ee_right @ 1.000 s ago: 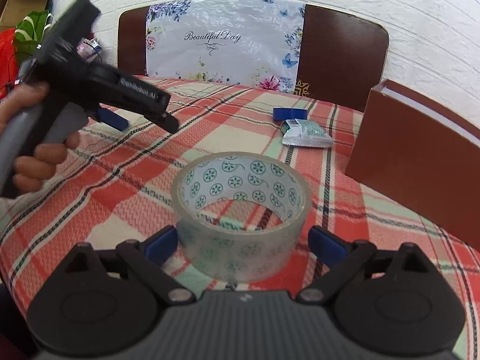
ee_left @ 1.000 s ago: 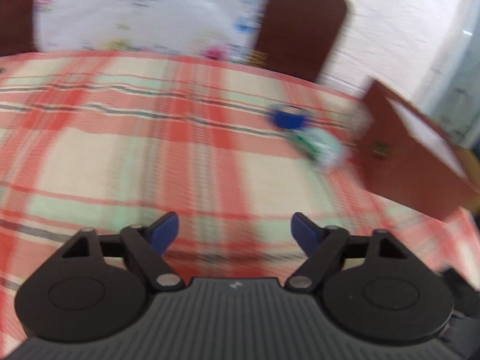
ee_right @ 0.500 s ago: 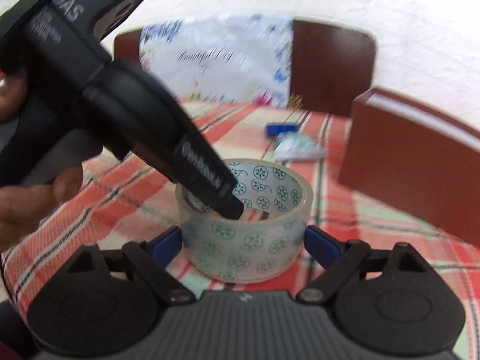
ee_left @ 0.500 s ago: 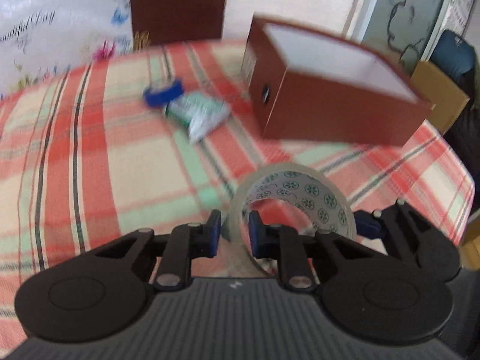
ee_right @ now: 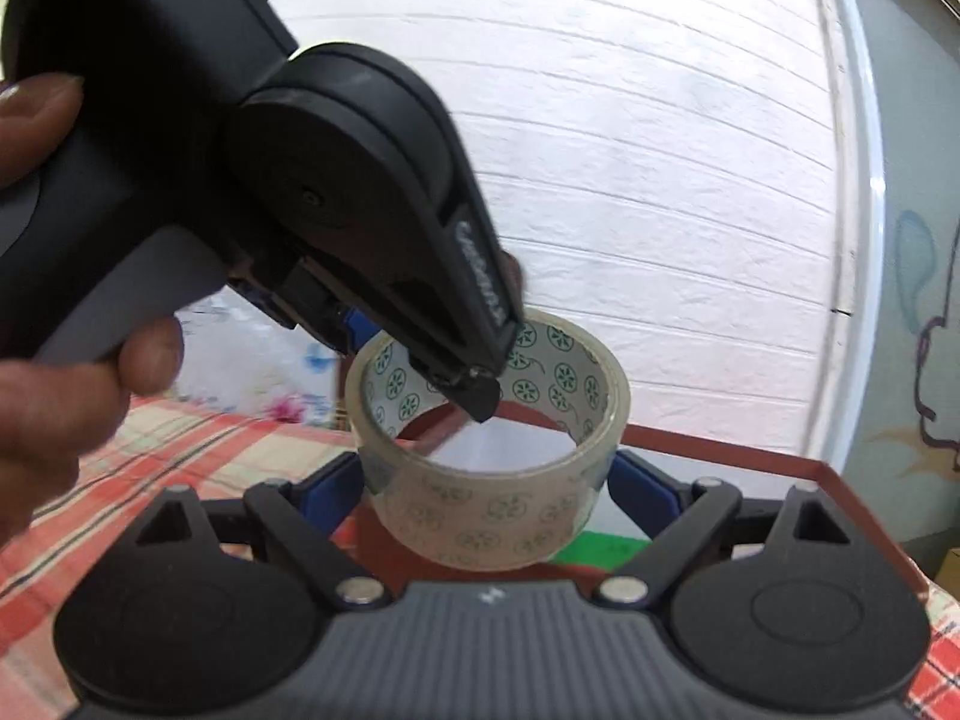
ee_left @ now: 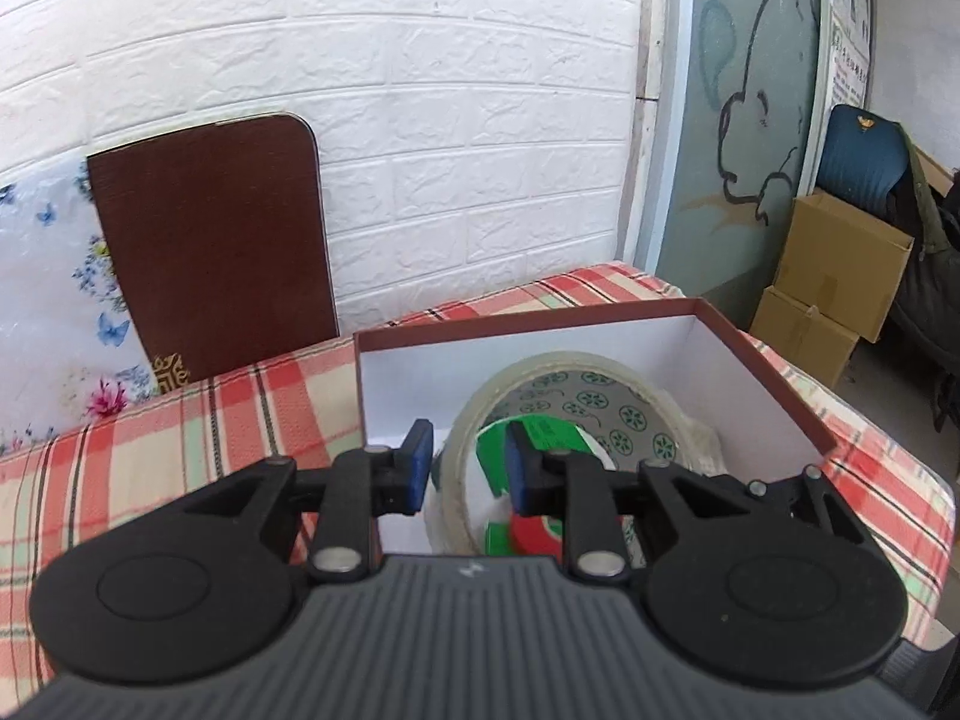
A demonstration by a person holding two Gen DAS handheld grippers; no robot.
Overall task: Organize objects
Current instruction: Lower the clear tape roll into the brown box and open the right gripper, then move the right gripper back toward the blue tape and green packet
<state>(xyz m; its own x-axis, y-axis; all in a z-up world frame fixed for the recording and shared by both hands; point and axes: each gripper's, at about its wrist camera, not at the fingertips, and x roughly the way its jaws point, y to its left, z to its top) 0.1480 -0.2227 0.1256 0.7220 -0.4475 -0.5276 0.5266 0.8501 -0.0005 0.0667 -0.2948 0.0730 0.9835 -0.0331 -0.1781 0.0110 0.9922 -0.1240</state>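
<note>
Left tongs [ee_left: 465, 468]: clamped on the wall of the tape roll [ee_left: 558, 414], one blue pad [ee_left: 418, 462] outside the ring, the other inside.
Right tongs [ee_right: 486, 483]: spread wide, blue pads either side of the roll, whether touching it unclear.
Tape roll: clear, green flower print on the core, held in the air over the open maroon box [ee_left: 774, 378].
Box contents: green and red packets [ee_left: 543, 531] visible through and beneath the ring.
Worktop [ee_left: 240, 420]: covered in red plaid cloth, carrying the box.
Background: white brick wall [ee_left: 420, 120], stacked cardboard cartons [ee_left: 834, 276].
</note>
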